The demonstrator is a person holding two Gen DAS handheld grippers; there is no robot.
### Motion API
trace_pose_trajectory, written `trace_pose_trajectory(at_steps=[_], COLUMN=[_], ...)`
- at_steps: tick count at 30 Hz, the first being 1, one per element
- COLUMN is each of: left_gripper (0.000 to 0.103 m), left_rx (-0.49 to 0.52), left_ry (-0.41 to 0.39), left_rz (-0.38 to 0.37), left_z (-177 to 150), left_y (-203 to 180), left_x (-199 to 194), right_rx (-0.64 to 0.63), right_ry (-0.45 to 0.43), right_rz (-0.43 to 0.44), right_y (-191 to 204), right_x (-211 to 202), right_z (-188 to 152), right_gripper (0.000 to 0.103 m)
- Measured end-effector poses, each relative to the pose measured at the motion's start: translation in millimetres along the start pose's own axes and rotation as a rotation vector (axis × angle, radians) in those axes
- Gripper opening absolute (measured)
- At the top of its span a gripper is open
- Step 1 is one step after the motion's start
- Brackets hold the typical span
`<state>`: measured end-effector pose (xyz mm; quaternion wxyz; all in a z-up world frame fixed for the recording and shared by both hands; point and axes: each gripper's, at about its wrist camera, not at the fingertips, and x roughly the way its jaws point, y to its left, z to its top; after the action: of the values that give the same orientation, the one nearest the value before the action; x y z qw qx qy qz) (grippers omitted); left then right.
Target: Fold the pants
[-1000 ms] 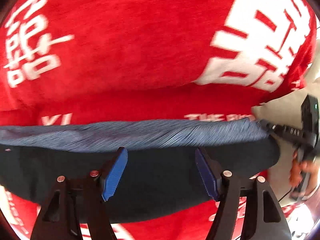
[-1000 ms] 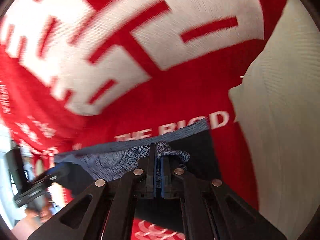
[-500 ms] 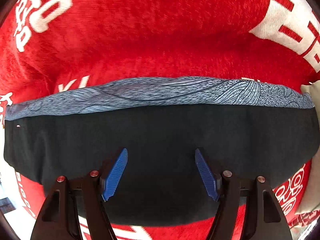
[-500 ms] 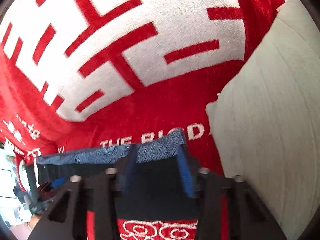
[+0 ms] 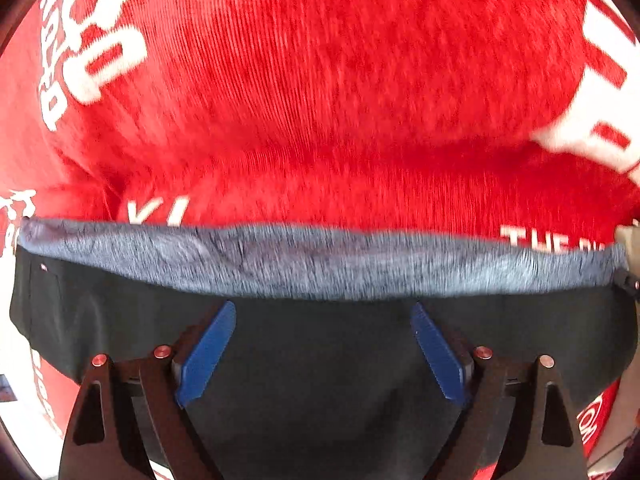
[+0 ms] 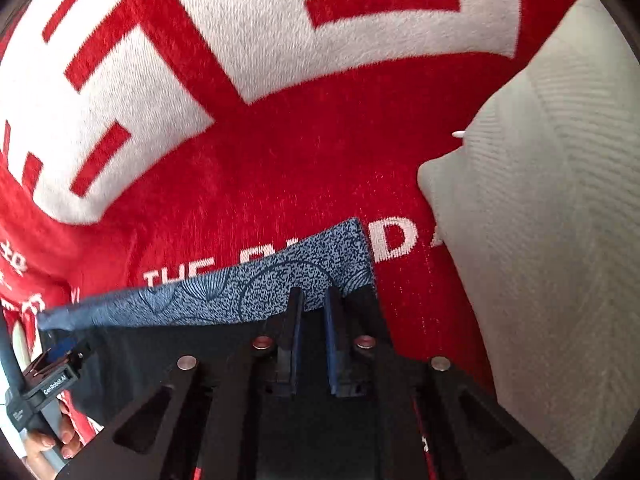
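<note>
- Across the lower half of the left wrist view lie the pants (image 5: 320, 344): dark fabric with a blue-grey patterned band (image 5: 320, 264) running edge to edge along its upper side.
- Left gripper (image 5: 322, 354) is spread wide over the dark cloth; its blue pads (image 5: 206, 354) stand well apart with nothing between them. Whether the tips touch the fabric cannot be told.
- Red blanket (image 5: 320, 100) with large white lettering fills the upper part of that view and shows again under the pants at the lower corners. The picture is motion-blurred.
- Right wrist view: the pants (image 6: 140, 356) sit at lower left and centre, with the patterned band (image 6: 224, 292) rising to a corner at centre frame.
- Right gripper (image 6: 313, 312) has a narrow gap between its fingers, not pressed together; the tips sit at the band's lower edge near that corner. Cloth is not visibly pinched, though contact underneath cannot be judged.
- Same red blanket (image 6: 280, 152) covers the upper and middle frame; the white word "THE" reads just above the band.
- Pale ribbed cloth (image 6: 540, 220) takes up the right side, overlapping the blanket's edge.
- Lower left corner: the left gripper (image 6: 44, 384), held in a hand (image 6: 48, 436), is by the far end of the pants.
</note>
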<state>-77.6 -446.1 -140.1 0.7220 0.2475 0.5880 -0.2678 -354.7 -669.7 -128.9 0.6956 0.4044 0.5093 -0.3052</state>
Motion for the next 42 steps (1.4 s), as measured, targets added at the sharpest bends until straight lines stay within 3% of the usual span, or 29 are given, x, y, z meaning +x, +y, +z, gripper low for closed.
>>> trace_pose_trajectory(at_steps=[3, 6, 12, 15, 17, 22, 26, 32, 42], left_gripper=[0.091, 0.101, 0.101, 0.101, 0.101, 0.101, 0.101, 0.101, 0.101], left_rx=[-0.002, -0.011, -0.120, -0.096, -0.076, -0.089, -0.110, -0.159, -0.215], left_ry=[0.025, -0.026, -0.020, -0.033, -0.019, 0.014, 0.007, -0.032, -0.113], left_rz=[0.019, 0.045, 0.143, 0.159, 0.185, 0.190, 0.187, 0.184, 0.151], left_z=[11, 20, 42, 29, 7, -40, -52, -48, -22], left_y=[0, 2, 51, 75, 93, 136, 176, 273, 403], left_x=[20, 34, 34, 13, 3, -9, -10, -6, 9], right_rx=[-0.029, -0.035, -0.100, -0.087, -0.085, -0.128, -0.183, -0.285, -0.589], right_ry=[-0.008, 0.007, 0.069, 0.055, 0.049, 0.047, 0.080, 0.100, 0.092], right_rz=[0.026, 0.059, 0.029, 0.020, 0.020, 0.038, 0.079, 0.229, 0.385], right_y=[11, 26, 40, 37, 40, 83, 117, 238, 505], right_x=[-8, -13, -3, -10, -17, -17, -14, 2, 76], right_z=[0, -13, -59, -72, -81, -102, -125, -138, -132], right_gripper=[0.014, 0.015, 0.019, 0.025, 0.038, 0.040, 0.040, 0.040, 0.040])
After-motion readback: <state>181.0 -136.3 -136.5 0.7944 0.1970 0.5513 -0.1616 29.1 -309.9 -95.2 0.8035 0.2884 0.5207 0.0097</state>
